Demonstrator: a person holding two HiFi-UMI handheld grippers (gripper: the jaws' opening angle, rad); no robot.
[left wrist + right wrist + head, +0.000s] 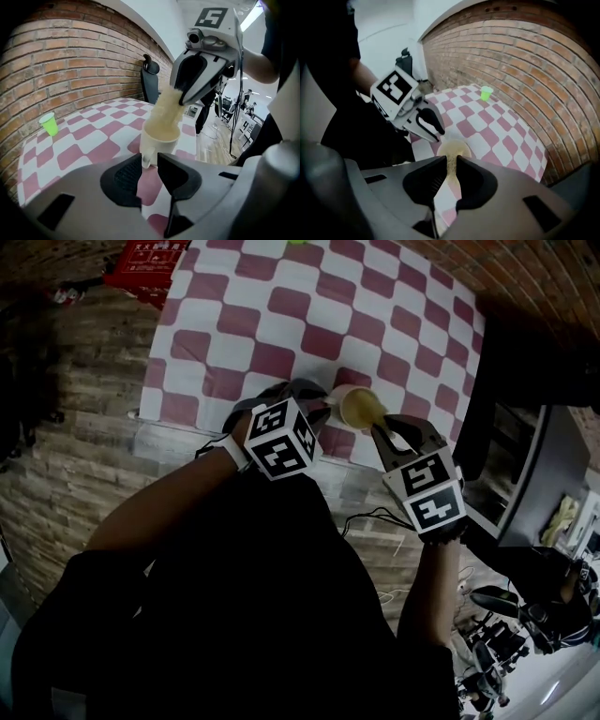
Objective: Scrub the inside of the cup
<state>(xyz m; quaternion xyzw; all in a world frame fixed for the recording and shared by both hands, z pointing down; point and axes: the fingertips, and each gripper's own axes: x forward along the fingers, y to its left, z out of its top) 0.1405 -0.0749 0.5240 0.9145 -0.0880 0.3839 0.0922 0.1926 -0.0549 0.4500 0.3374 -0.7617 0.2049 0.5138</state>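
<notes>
The cup (345,399) is at the near edge of the table (216,324), towards its right corner, mouth up and tipped slightly to the person's right. Whether its base rests on the cloth (89,140) can't be told. L gripper (149,161) is clamped on the cup's handle, jaws almost together w/ the handle pinched between them. R gripper (451,164) is closed on a yellow sponge (166,110), squeezed thin between its pads. The sponge's long axis runs from the R jaws down and fwd into the cup's mouth, w/ its lower end inside the cup. So the cup lies straight ahead of and just below the R gripper, on its jaw line, while L steadies it from the opposite side. The two grippers face each other across the cup, close together. Judging by this, scrubbing is under way. The next stroke prob. needs push-pull or a twist along that axis, w/ L firm enough that the cup doesn't swing on its handle. A green cup (49,124) stands well apart near the far edge by the brick wall (70,56), not involved.
</notes>
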